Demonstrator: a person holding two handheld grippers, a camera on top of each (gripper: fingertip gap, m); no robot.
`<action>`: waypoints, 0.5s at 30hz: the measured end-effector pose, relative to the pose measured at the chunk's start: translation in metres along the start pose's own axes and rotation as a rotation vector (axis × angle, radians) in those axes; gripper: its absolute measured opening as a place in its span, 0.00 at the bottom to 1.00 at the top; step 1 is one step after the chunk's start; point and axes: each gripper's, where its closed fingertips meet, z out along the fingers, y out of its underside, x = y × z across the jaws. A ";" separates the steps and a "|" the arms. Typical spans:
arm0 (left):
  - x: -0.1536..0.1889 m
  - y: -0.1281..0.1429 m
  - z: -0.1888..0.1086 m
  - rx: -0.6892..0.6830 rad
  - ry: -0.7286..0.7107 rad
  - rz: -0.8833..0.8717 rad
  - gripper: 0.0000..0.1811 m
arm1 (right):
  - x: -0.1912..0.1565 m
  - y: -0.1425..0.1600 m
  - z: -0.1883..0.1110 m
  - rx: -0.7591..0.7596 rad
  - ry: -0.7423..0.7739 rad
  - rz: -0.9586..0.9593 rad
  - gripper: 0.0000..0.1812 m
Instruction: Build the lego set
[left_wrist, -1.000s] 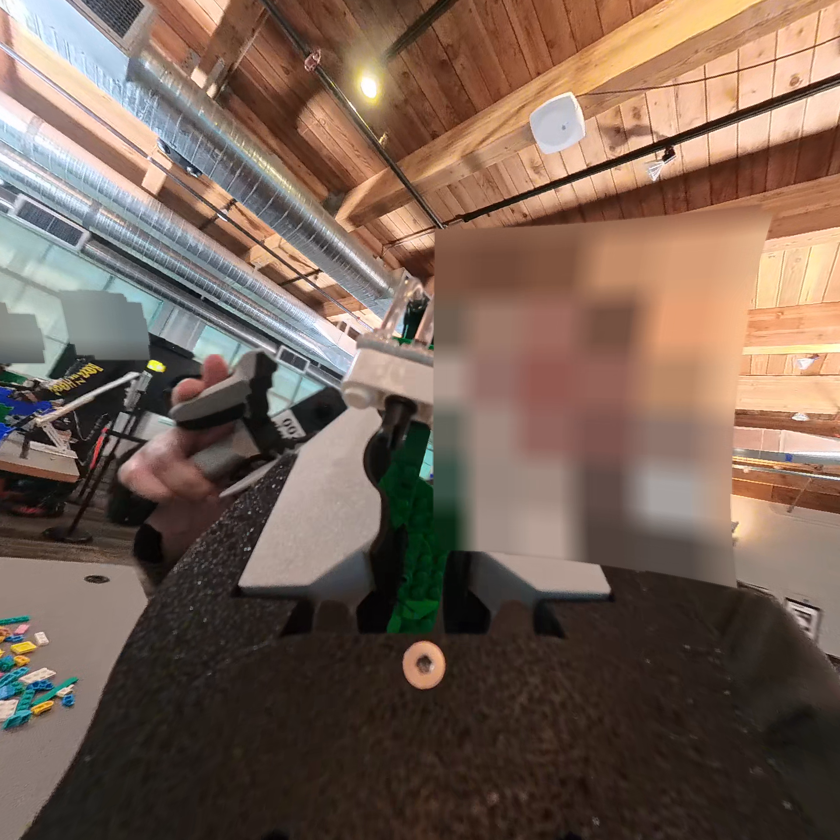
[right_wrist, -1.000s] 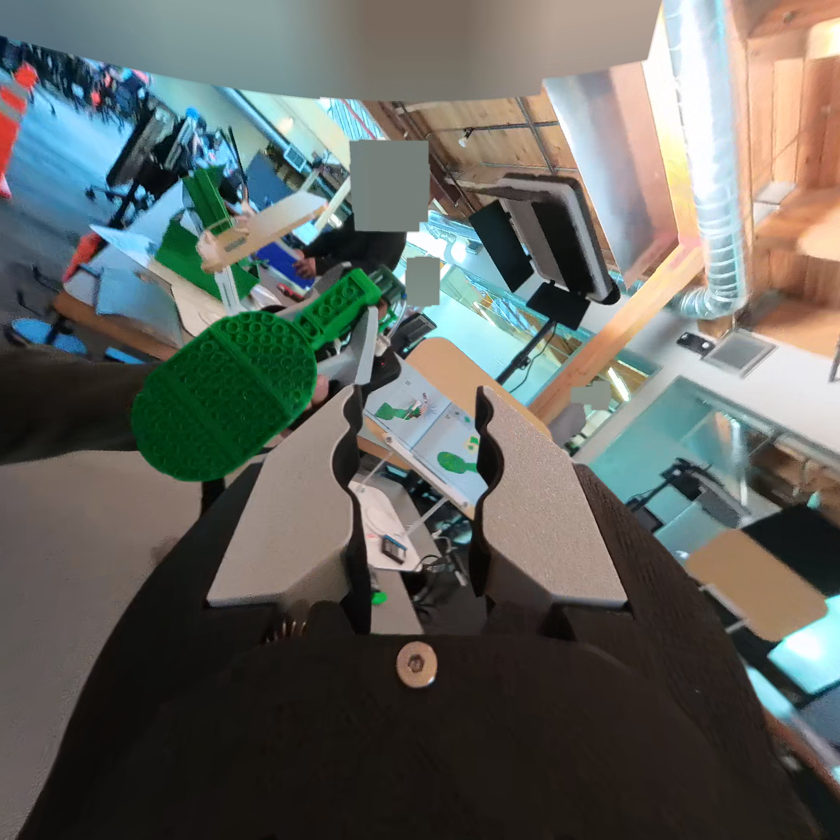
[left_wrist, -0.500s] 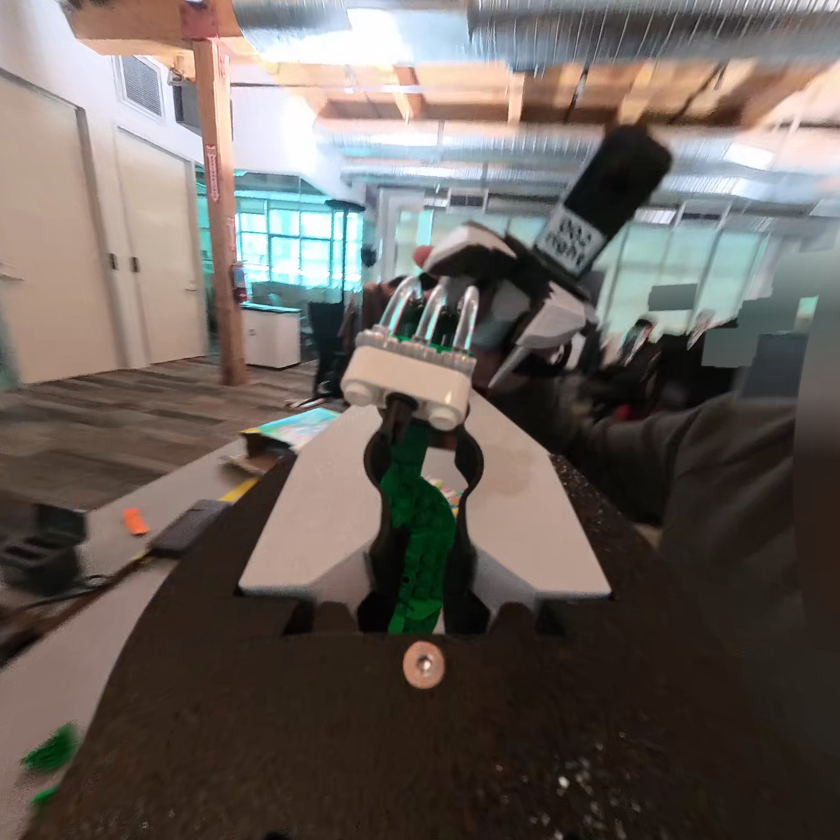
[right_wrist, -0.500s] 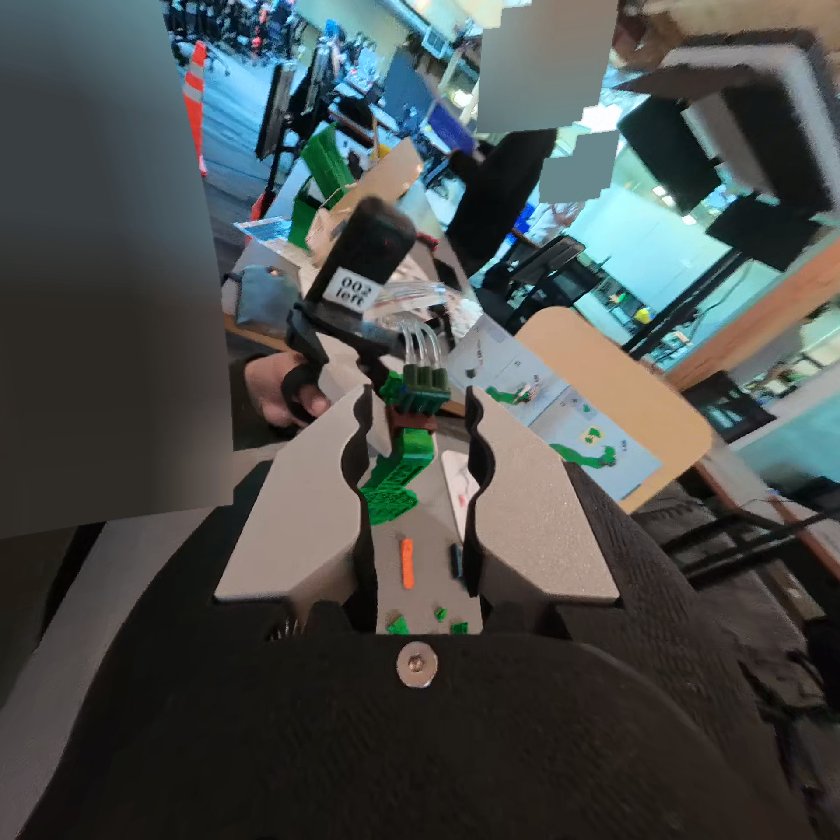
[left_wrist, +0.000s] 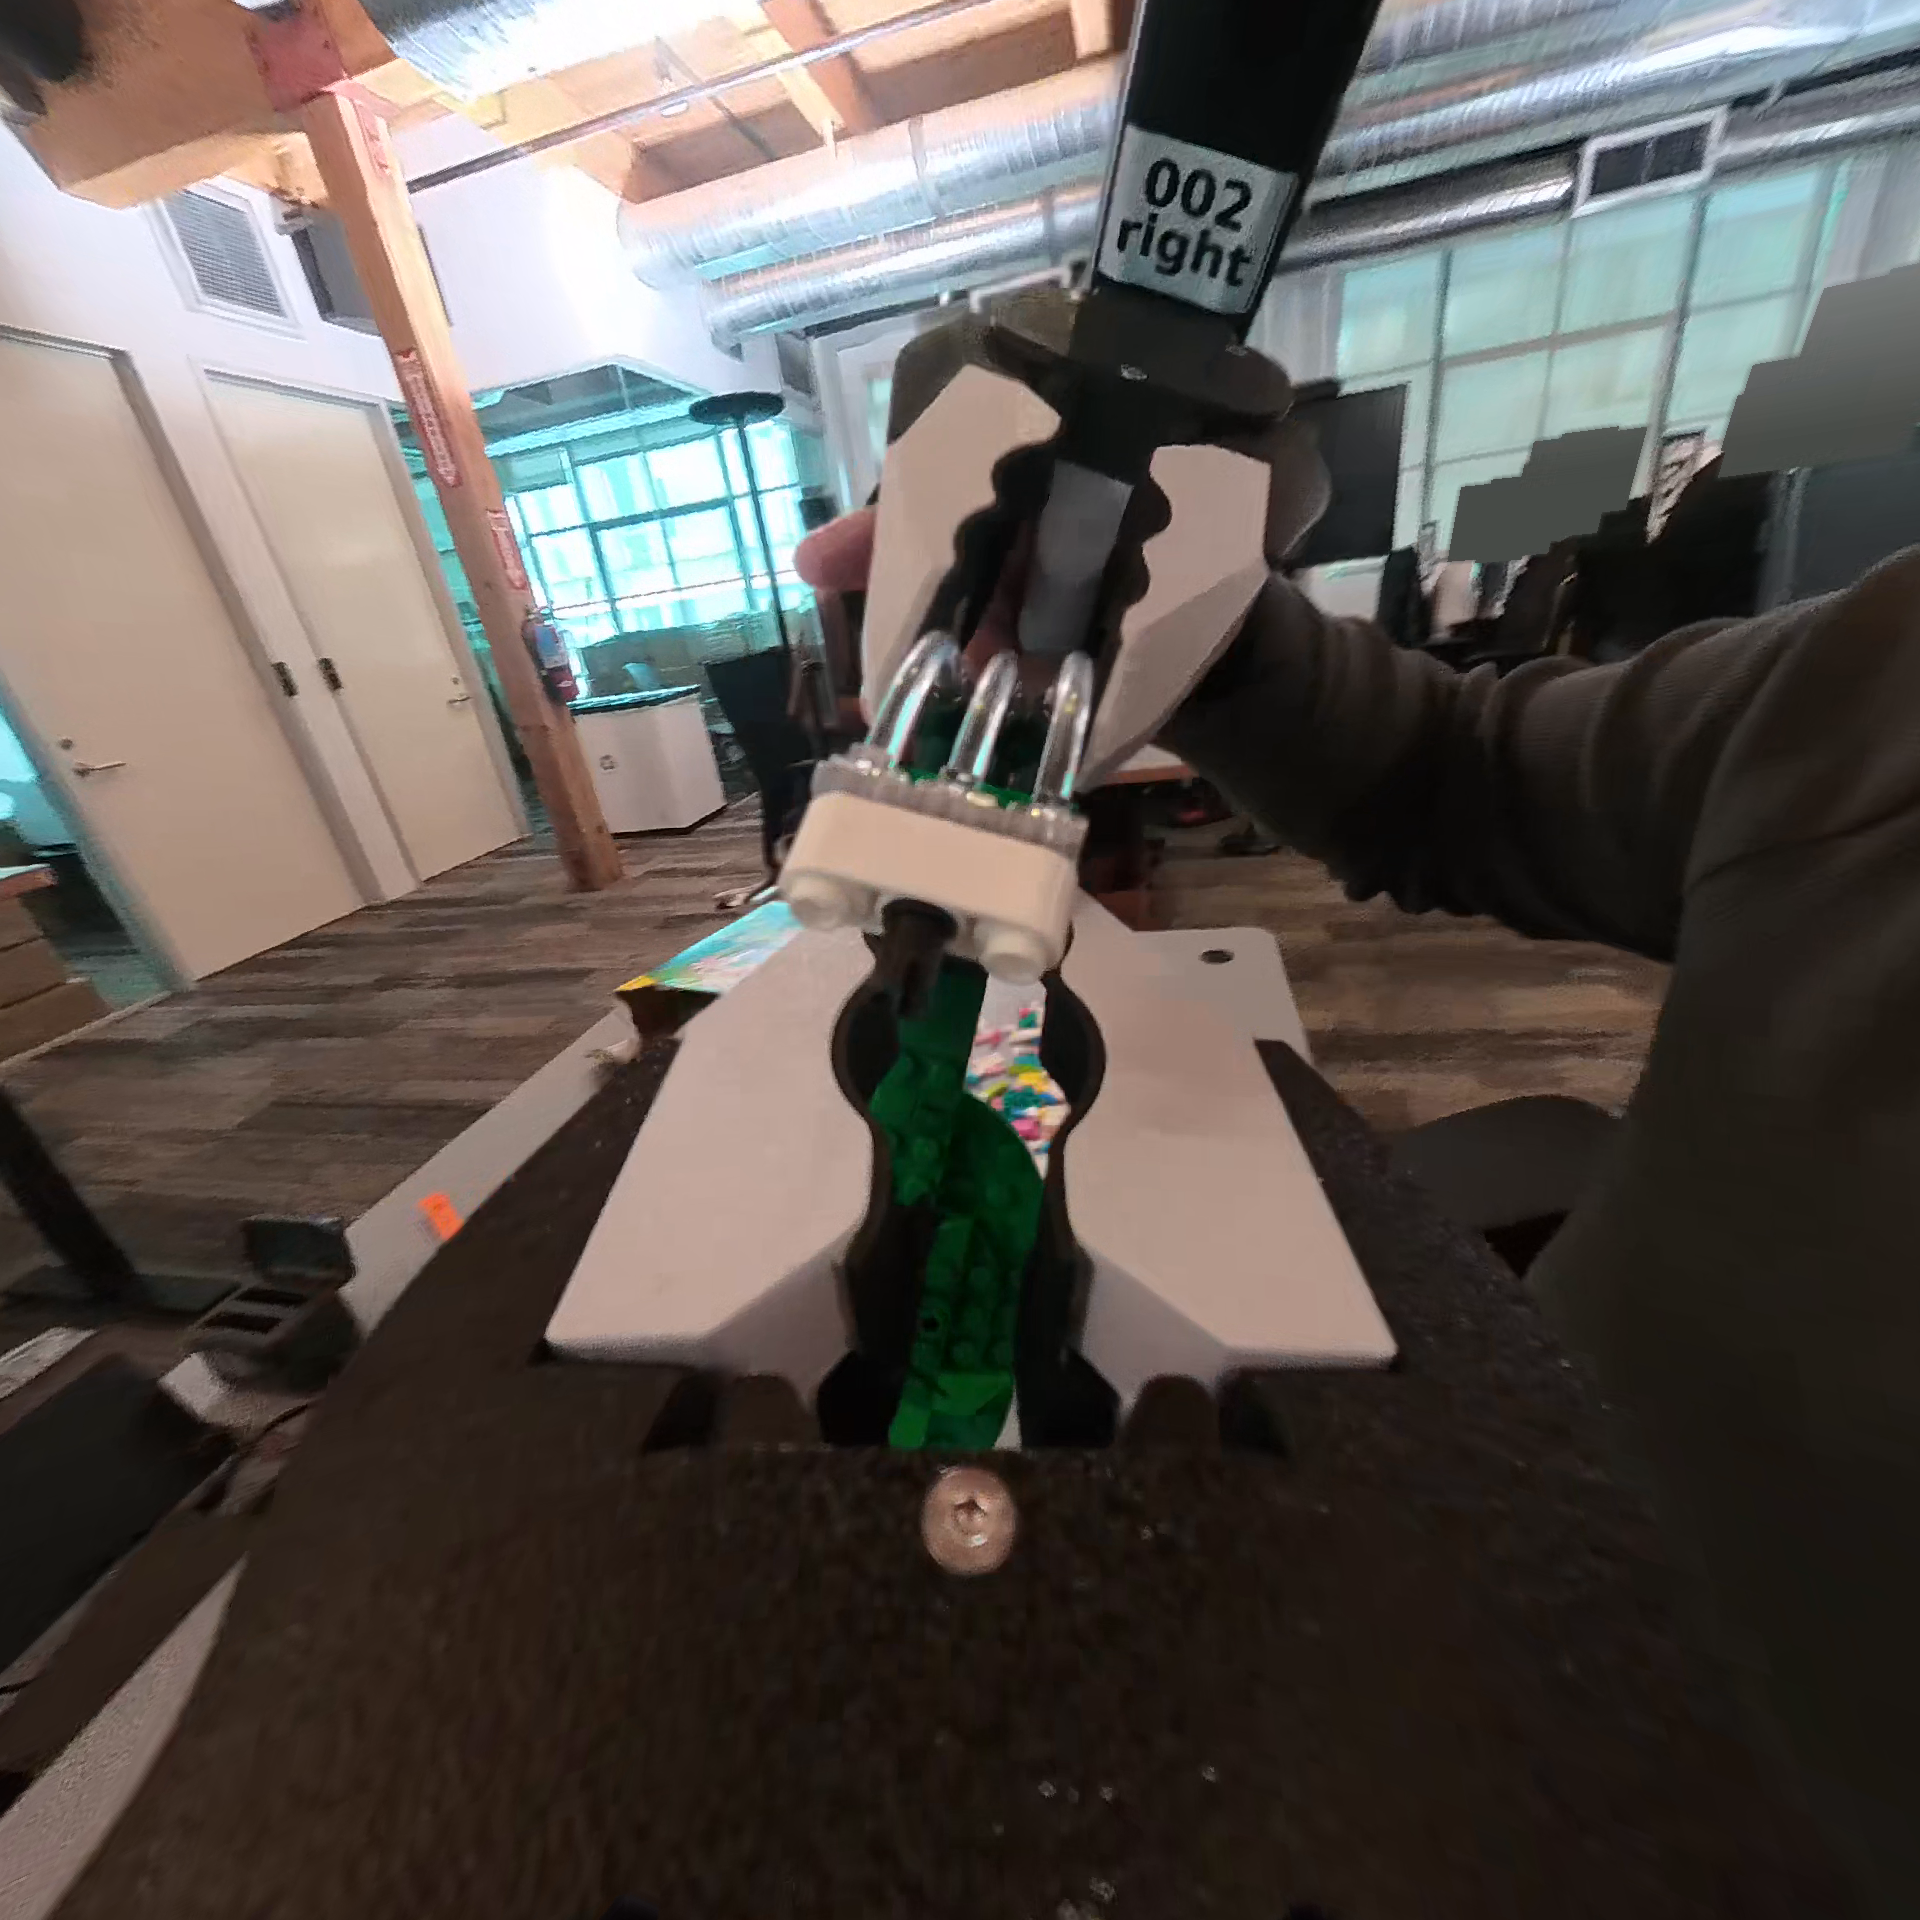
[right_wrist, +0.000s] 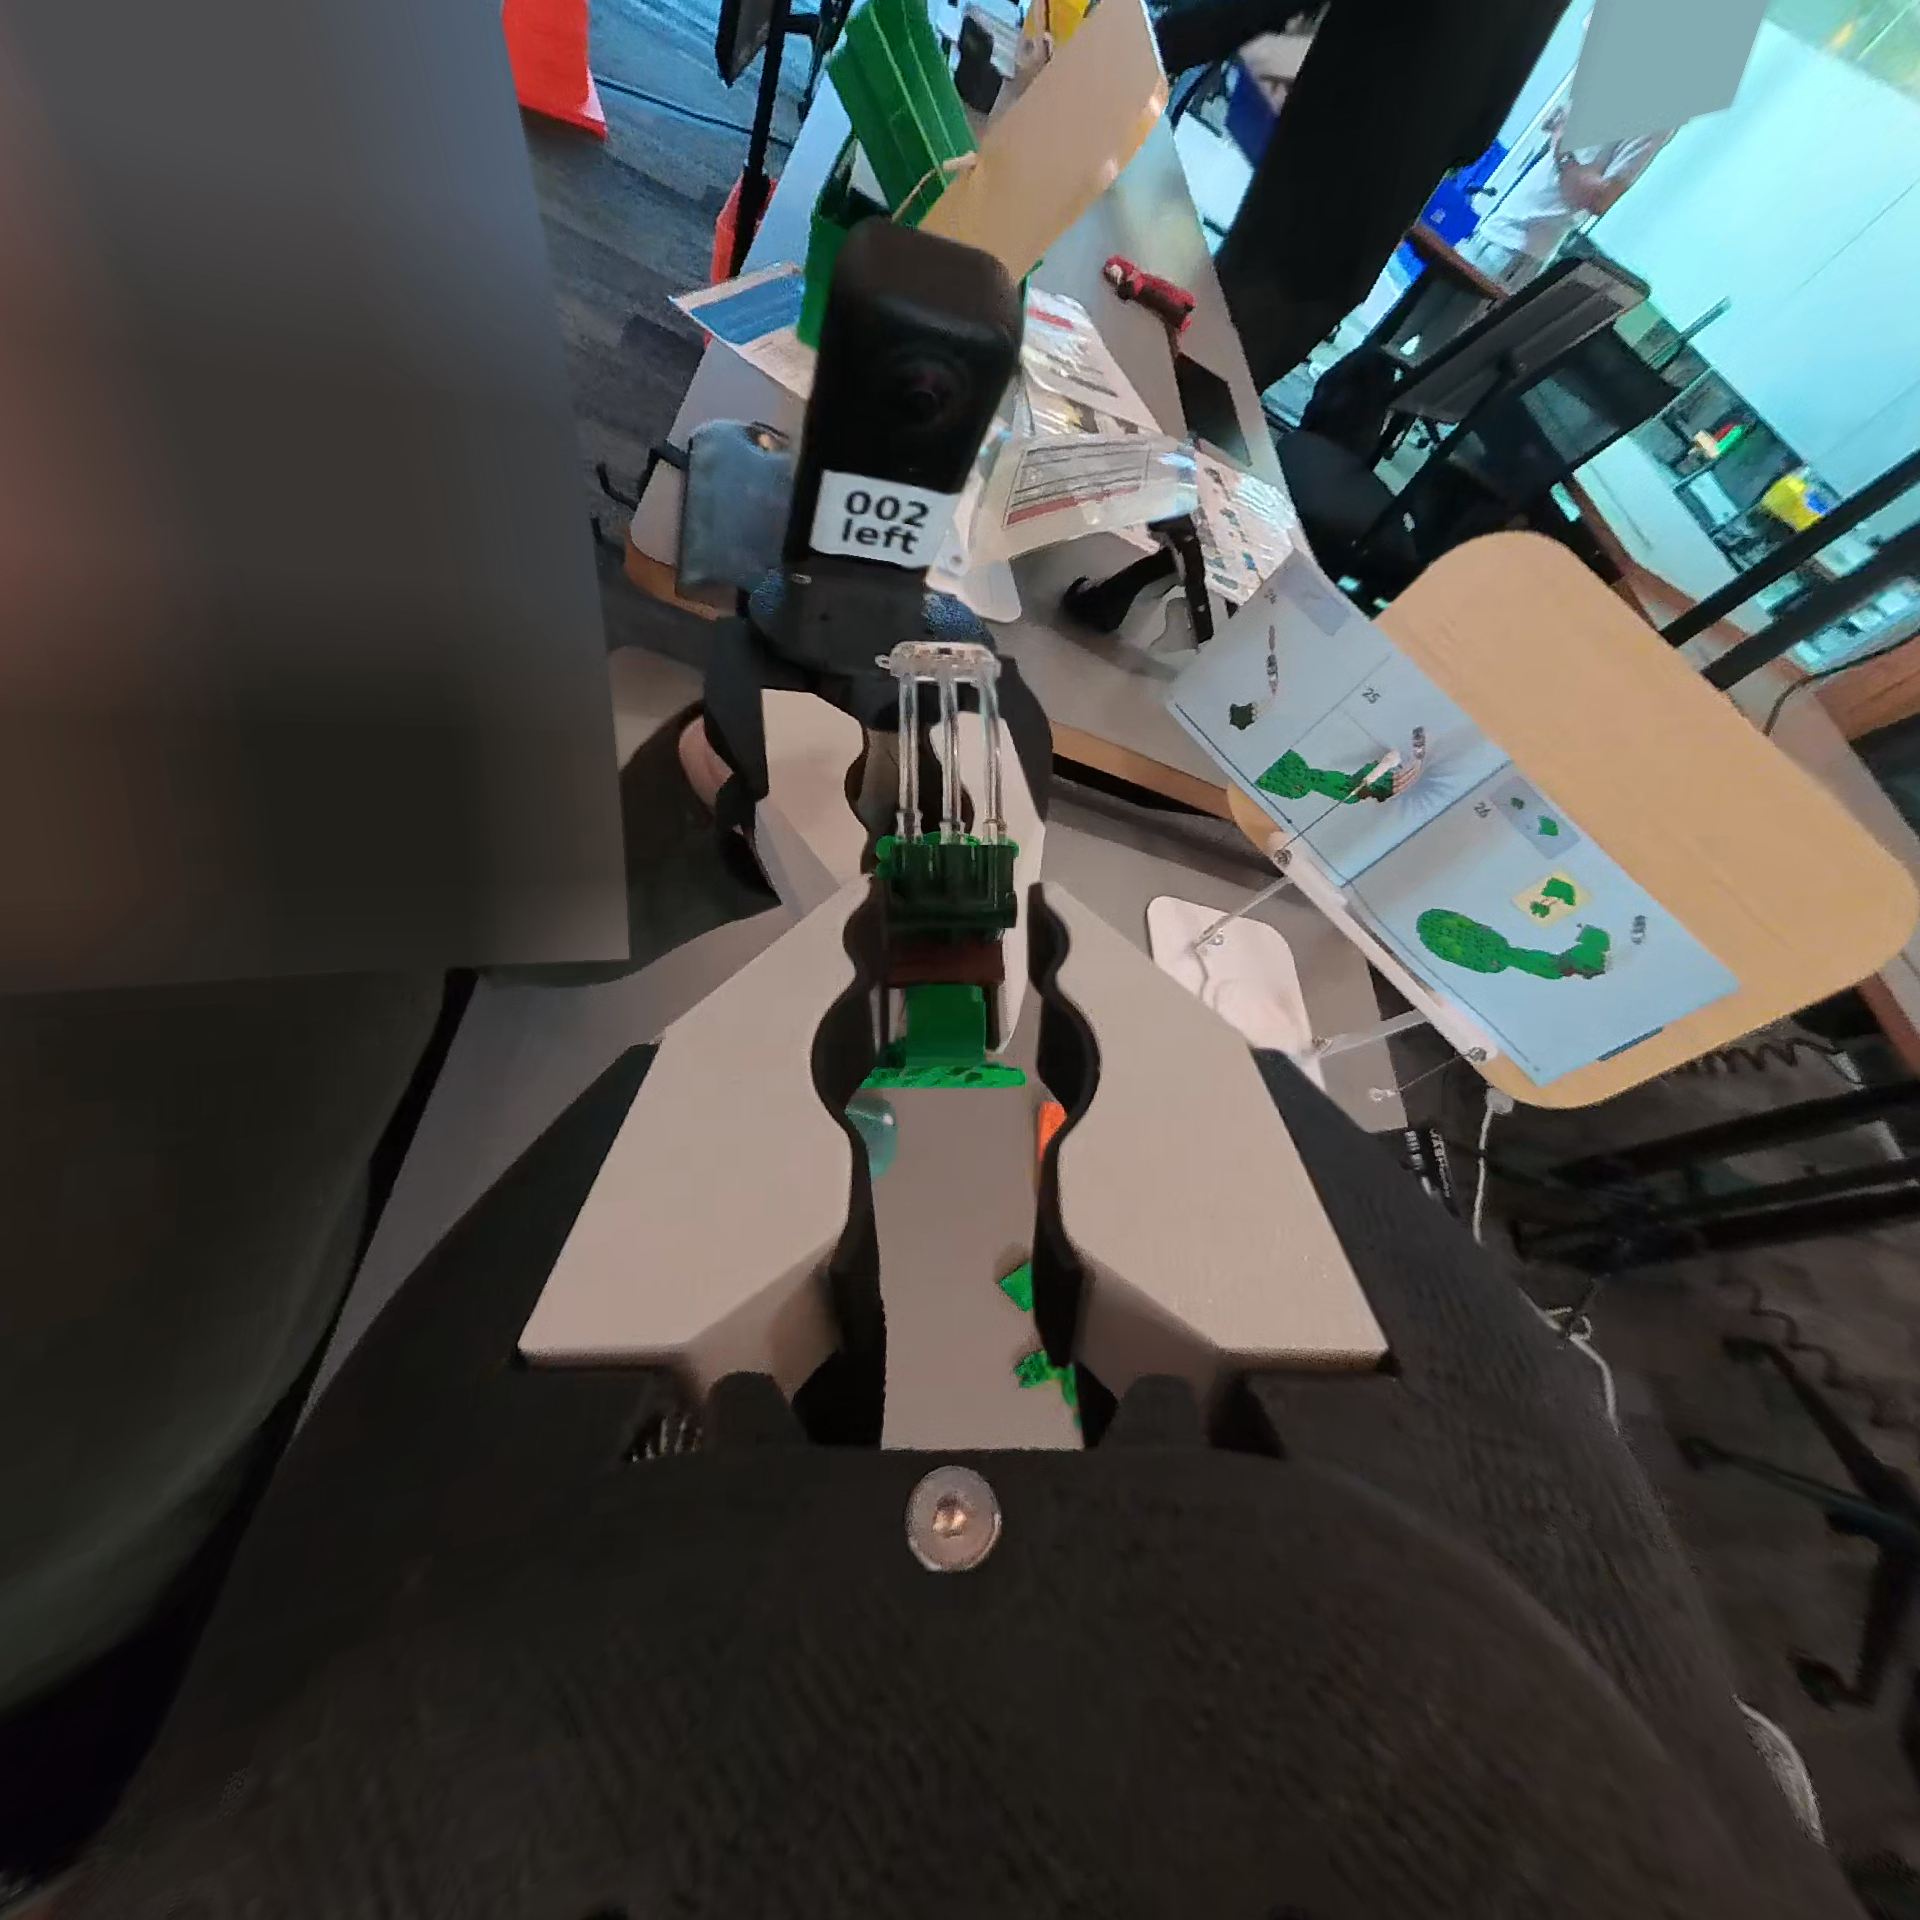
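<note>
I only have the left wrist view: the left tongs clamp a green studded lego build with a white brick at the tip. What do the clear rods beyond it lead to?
Observer: The right wrist view shows a dark green block at the end of the three clear rods, then a brown brick.
Operator: Any guide nearby?
Observer: An open instruction booklet leans on a light wooden stand, right of the green lego build.
Operator: Spare parts?
Observer: Loose green pieces lie on the grey table beneath the open right tongs.
</note>
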 end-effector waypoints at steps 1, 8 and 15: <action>0.001 0.000 -0.001 0.009 0.019 -0.021 0.12 | -0.001 0.000 0.002 -0.012 -0.002 0.008 0.14; -0.001 -0.007 -0.011 0.079 0.078 -0.091 0.11 | 0.004 -0.010 0.012 -0.044 0.008 0.093 0.13; 0.000 -0.013 -0.017 0.121 0.128 -0.137 0.11 | 0.005 -0.014 0.019 -0.145 0.027 0.145 0.13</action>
